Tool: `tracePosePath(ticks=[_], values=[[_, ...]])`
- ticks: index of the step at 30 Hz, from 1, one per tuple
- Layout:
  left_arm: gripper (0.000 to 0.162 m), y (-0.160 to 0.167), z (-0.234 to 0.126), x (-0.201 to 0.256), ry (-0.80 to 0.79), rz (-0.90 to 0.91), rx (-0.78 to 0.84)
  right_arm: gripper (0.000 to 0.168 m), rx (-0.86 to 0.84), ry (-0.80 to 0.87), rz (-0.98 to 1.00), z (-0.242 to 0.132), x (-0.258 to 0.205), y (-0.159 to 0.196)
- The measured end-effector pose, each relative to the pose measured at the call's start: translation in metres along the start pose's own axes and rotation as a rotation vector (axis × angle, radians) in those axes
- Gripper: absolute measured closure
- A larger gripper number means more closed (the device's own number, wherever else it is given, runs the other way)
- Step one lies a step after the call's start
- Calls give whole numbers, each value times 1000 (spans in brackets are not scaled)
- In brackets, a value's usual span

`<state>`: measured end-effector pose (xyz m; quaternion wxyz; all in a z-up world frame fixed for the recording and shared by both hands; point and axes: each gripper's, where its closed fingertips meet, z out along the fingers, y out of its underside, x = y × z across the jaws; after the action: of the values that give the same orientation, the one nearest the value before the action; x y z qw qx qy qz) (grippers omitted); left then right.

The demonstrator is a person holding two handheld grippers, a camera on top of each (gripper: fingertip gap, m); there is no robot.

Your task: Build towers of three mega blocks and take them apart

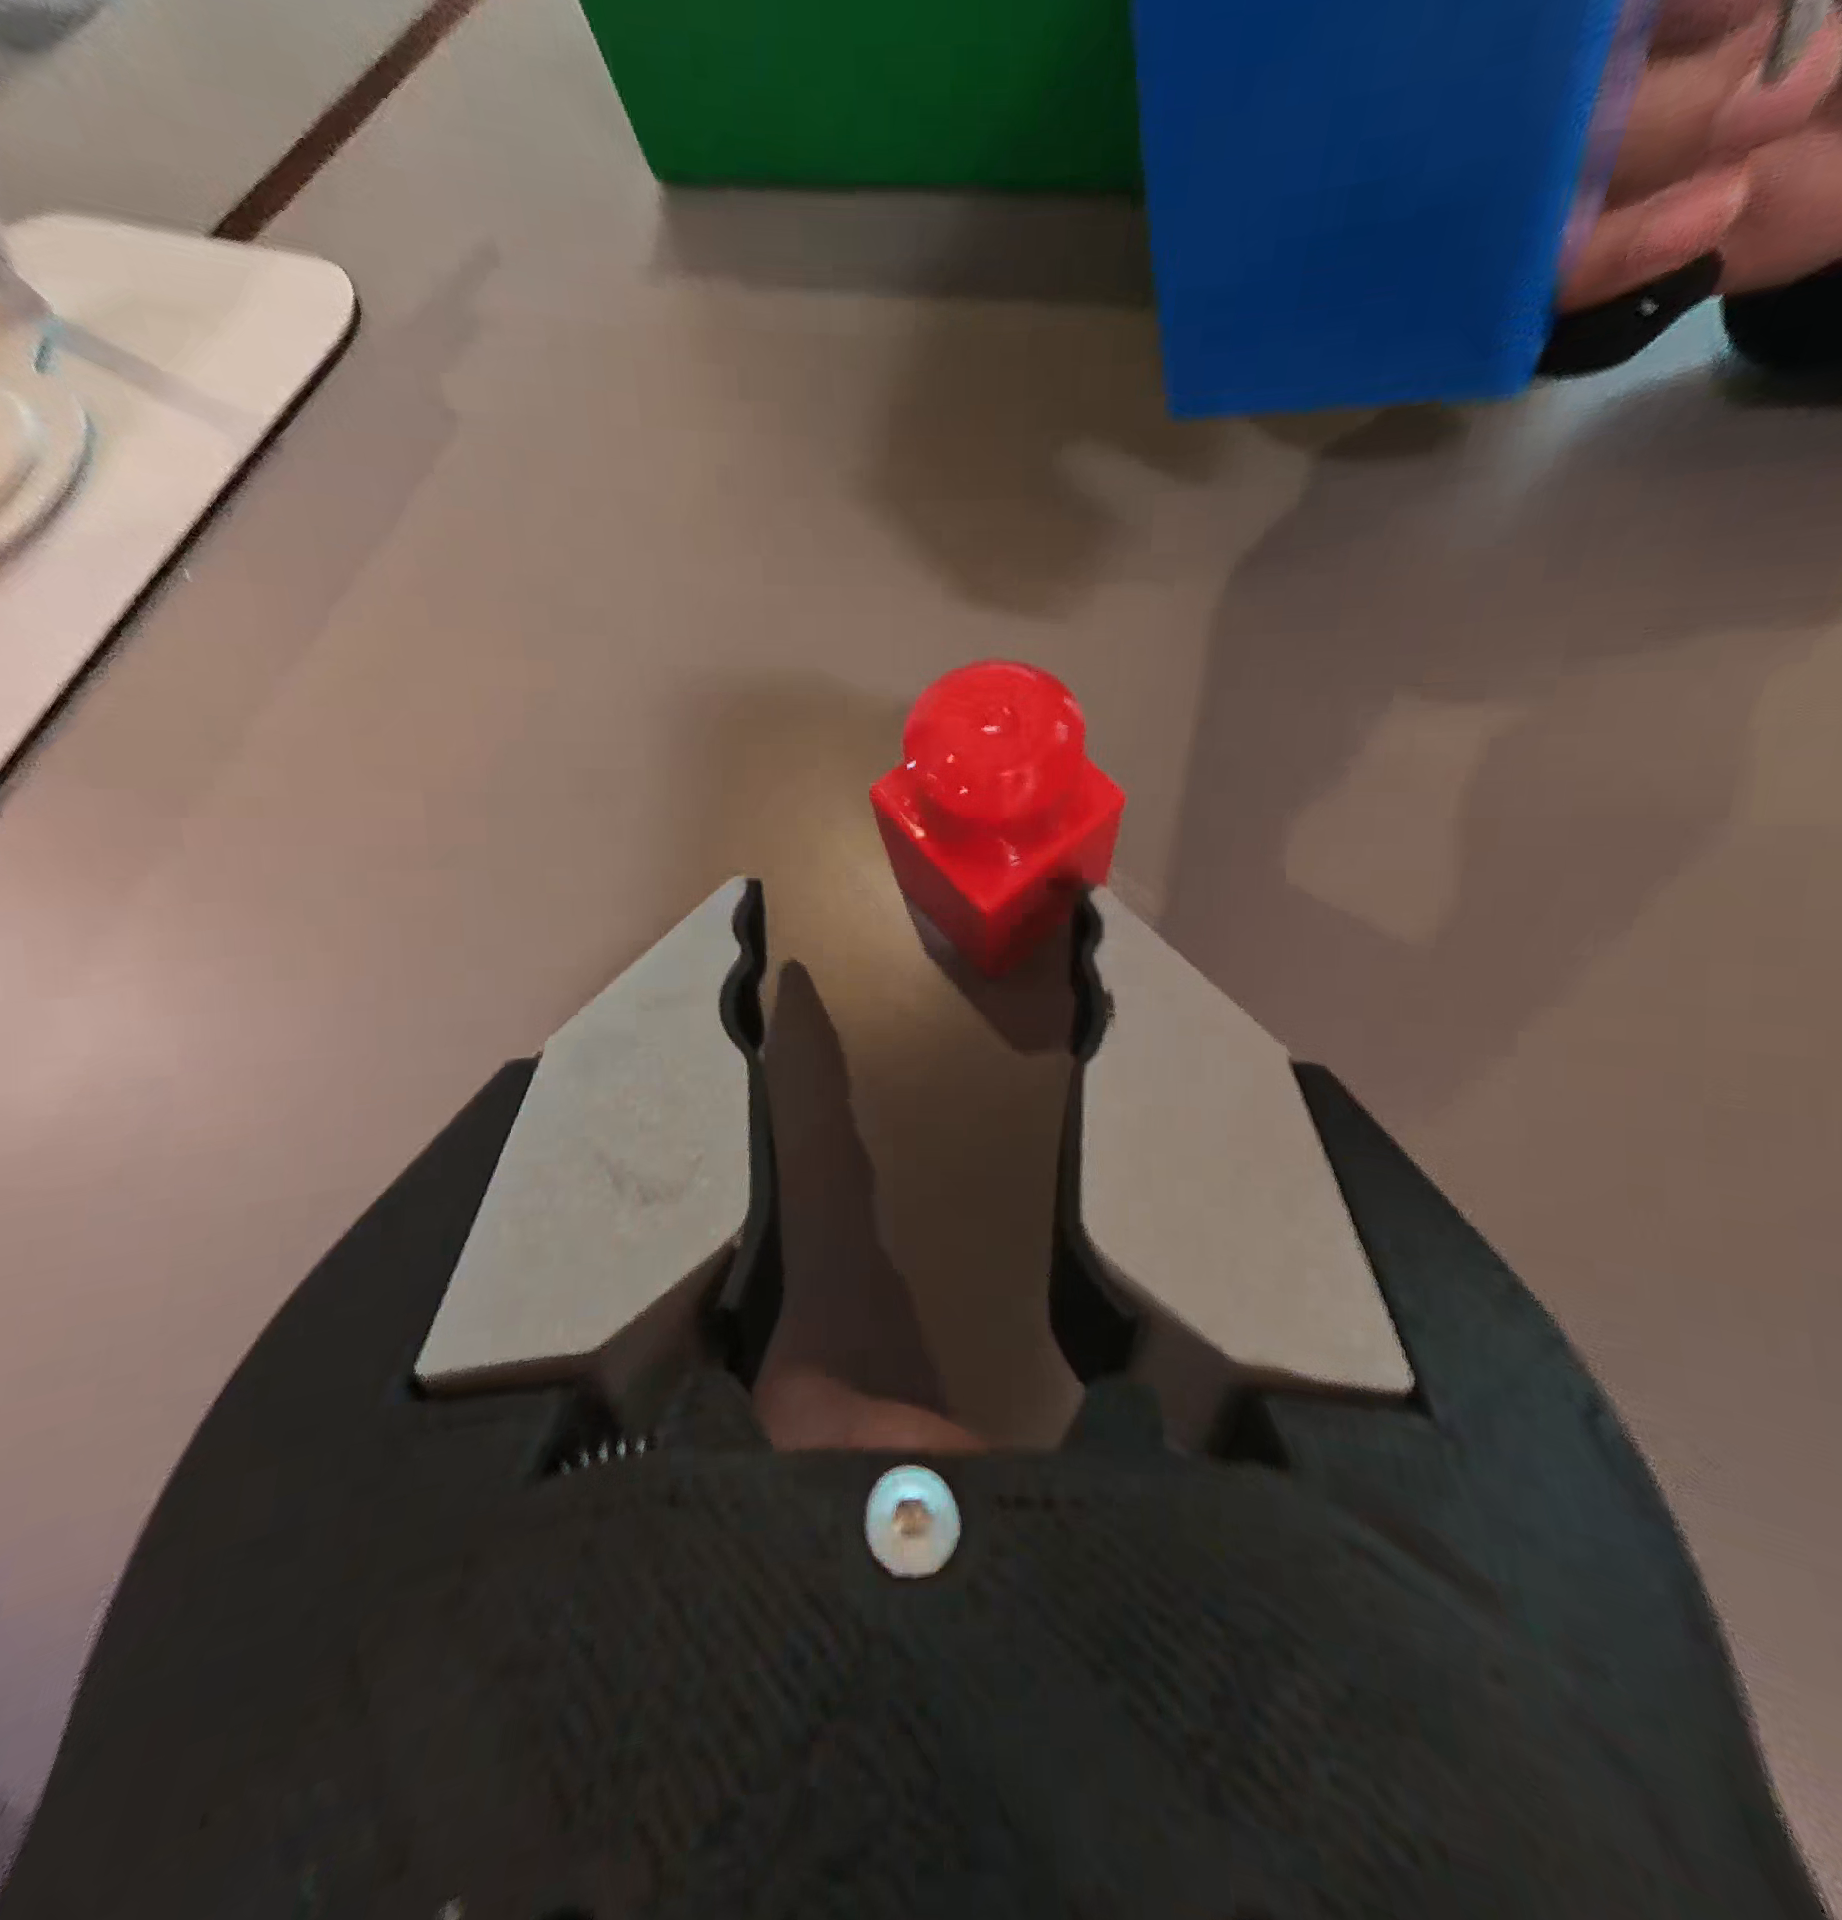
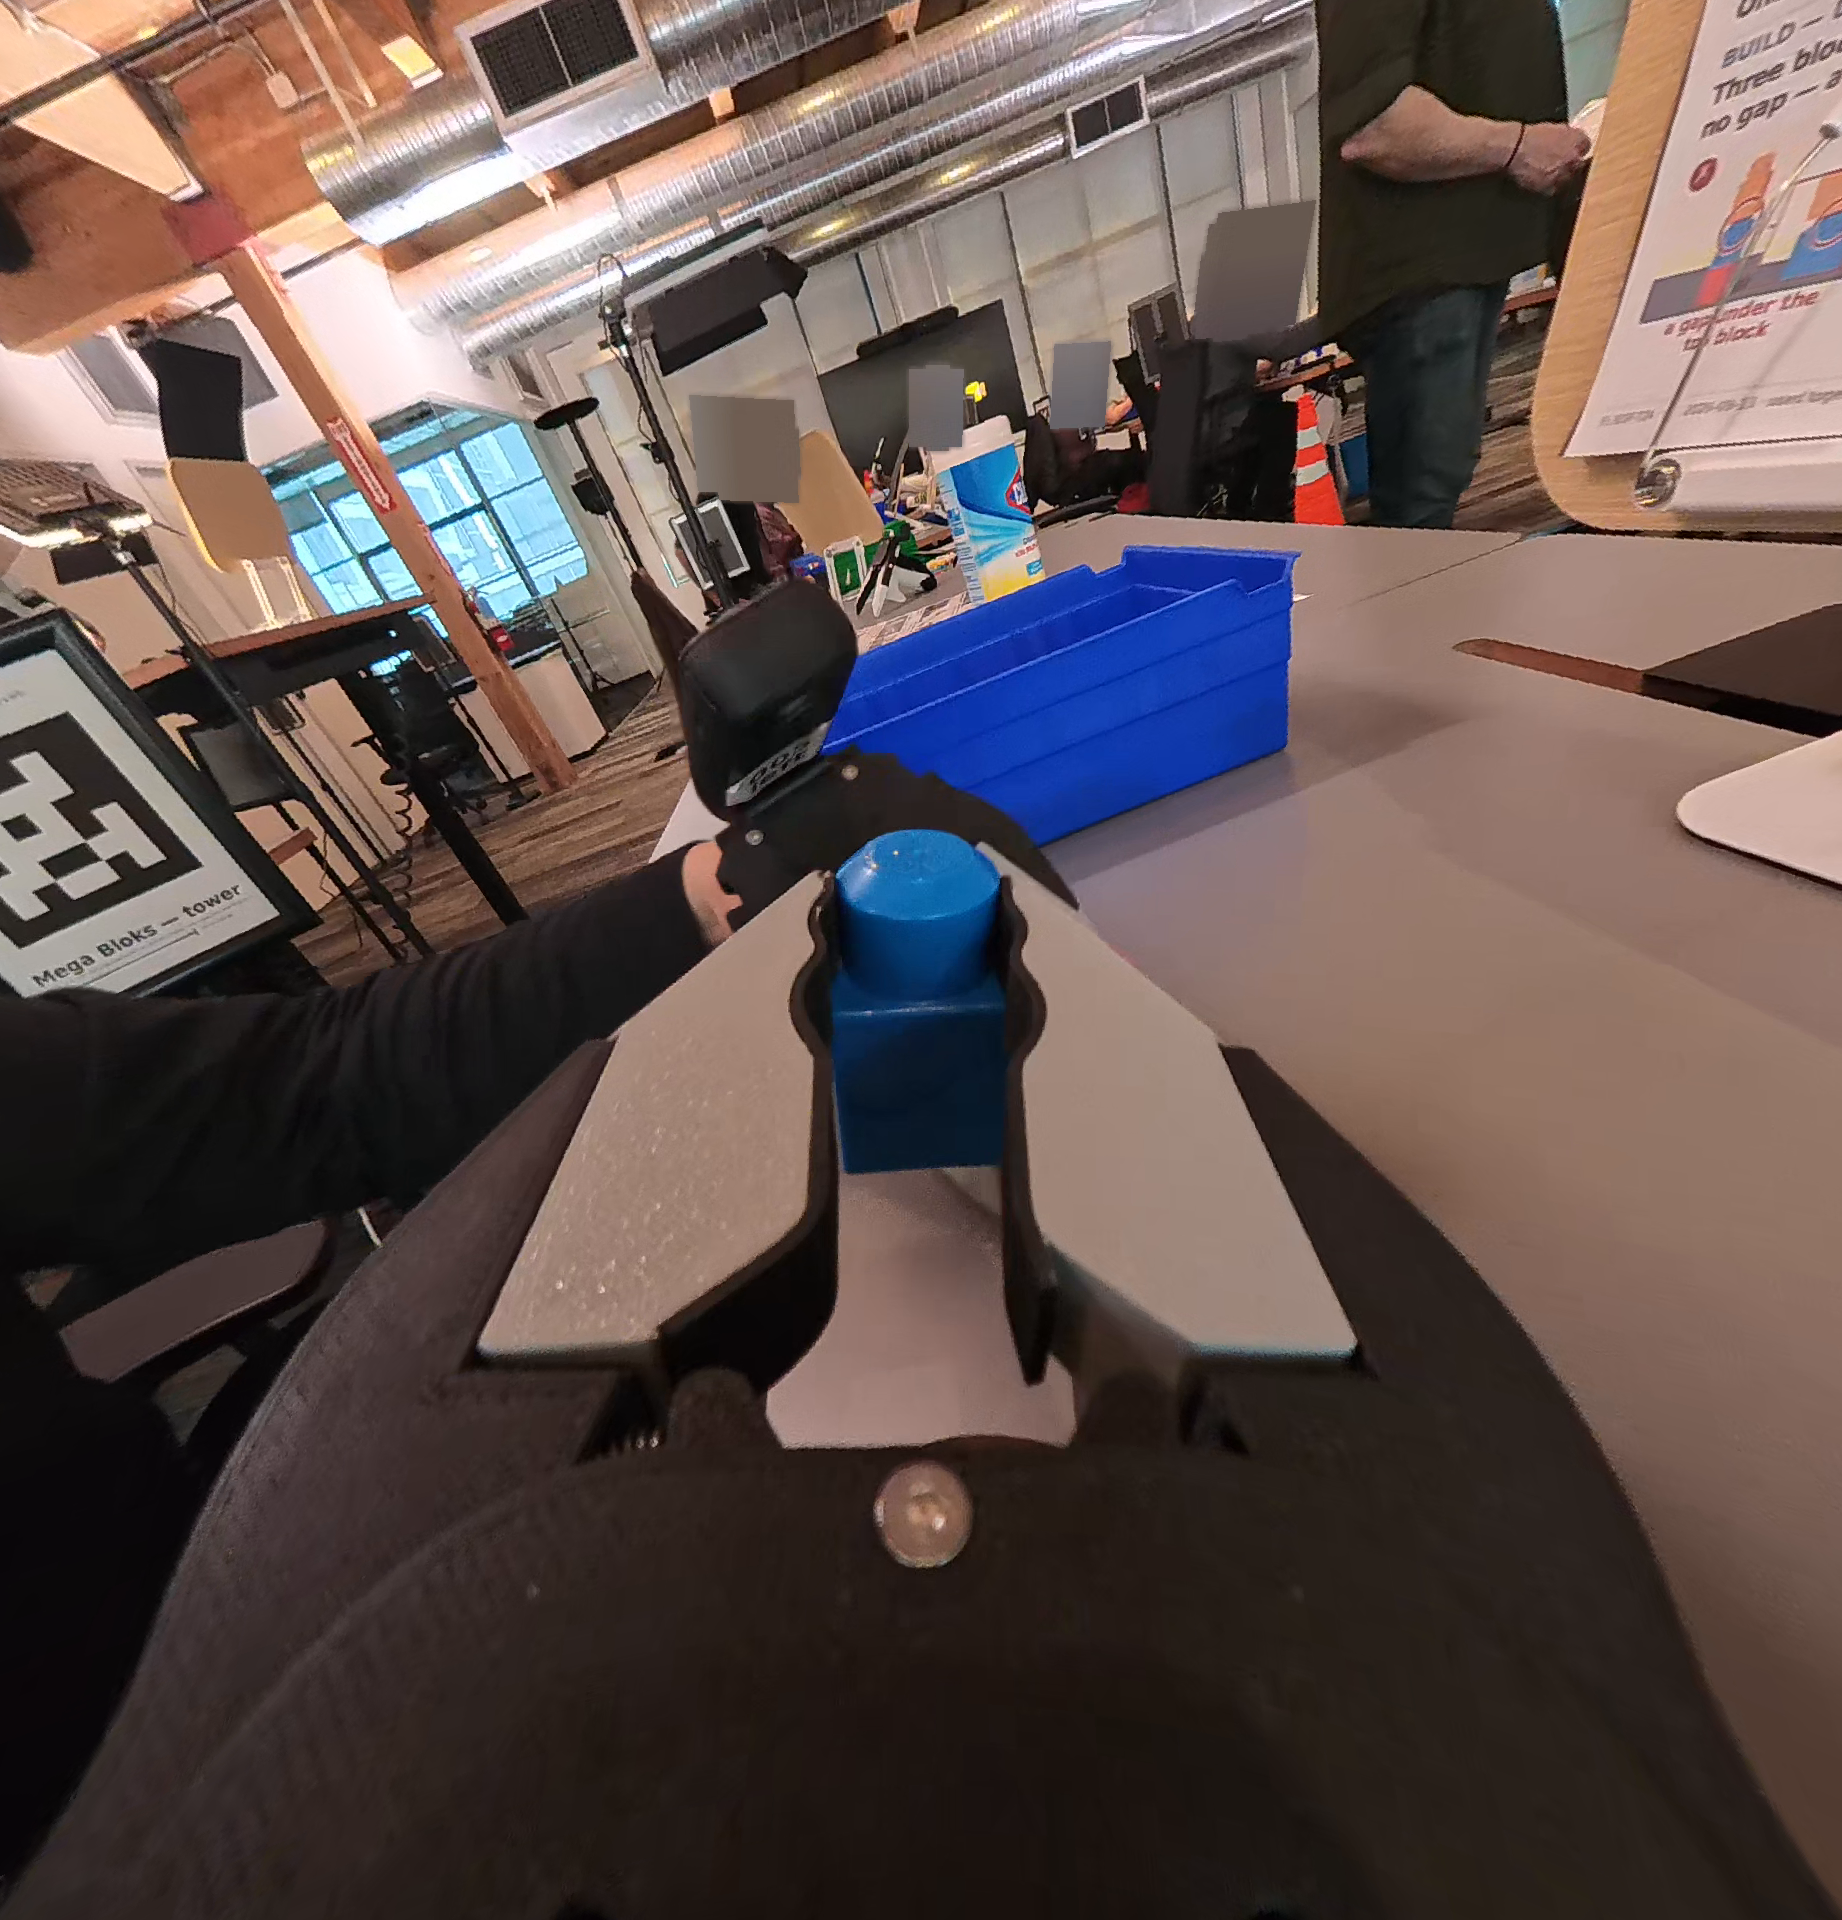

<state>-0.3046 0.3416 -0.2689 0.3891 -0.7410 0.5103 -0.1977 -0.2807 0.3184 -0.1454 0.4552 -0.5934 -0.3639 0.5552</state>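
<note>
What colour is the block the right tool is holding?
Blue: a small single-stud plastic block, clearest in the right wrist view.

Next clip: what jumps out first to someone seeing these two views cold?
The red block stands alone on the grey table, just beyond the open left gripper, near its right fingertip. The right gripper is shut on a blue block, held stud up above the table, with a blue bin behind.

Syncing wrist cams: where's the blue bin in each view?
Left wrist view: blue bin at top right, blurred, beside a green bin, beyond the red block.
Right wrist view: blue bin at centre, right of the other gripper, beyond the blue block.
Shared landmark: grey table.
</note>
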Motion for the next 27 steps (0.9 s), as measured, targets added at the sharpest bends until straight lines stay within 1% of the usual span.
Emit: tracePosePath(ticks=[3,5,8,12,16,18,19,21,24,27], values=[[115,-9,3,4,69,-4,22,141,-1,-3,-3,0,0,-1],[118,-5,4,14,118,-14,-15,142,6,-2,-1,-2,1,-3],[125,2,-3,33,163,28,-40,141,9,-4,13,-3,4,-3],[125,2,-12,50,221,-8,-22,141,1,0,19,-2,6,-1],[134,-4,-16,63,283,-11,6,141,4,-2,16,-3,5,-2],[130,-4,-15,55,248,-30,5,141,9,-5,15,-4,3,-3],[124,-1,-14,47,210,-38,-7,141,12,-4,14,-4,3,-4],[118,2,-10,31,118,-42,-13,141,15,-7,13,-5,2,-5],[110,0,-3,13,-31,54,-7,141,16,-11,16,-4,2,-5],[104,0,6,21,-21,127,-24,141,14,-17,16,-3,0,-5]])
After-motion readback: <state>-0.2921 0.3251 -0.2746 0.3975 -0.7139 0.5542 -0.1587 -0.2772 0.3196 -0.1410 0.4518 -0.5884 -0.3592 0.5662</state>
